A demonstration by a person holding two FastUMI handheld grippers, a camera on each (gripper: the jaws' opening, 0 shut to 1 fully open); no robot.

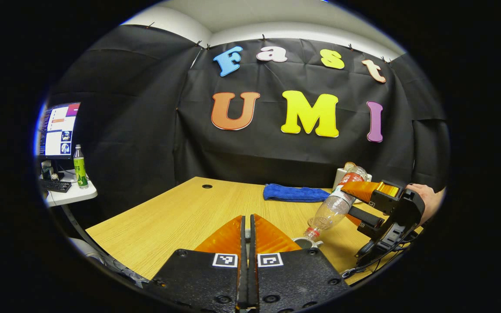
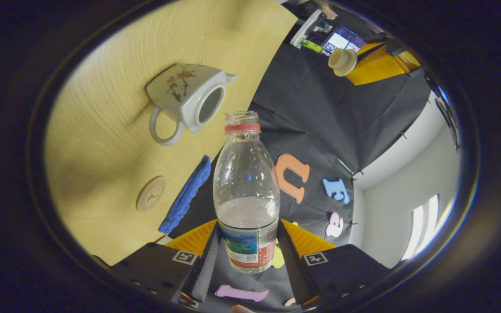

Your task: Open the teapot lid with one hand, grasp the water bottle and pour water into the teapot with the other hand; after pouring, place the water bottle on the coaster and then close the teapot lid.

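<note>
Bottle tipped over teapot, pouring

Bottle is pinched at its labelled lower body by the right gripper, neck angled down toward the open teapot. Uncapped, partly full: light, thin plastic, likely to dent if squeezed hard, so the low grip on the stiffer base part looks right. Left gripper is pressed together; seen from the right gripper view it holds the lid well away from the teapot. Coaster lies near the teapot, beside the cloth, on the table.
</note>
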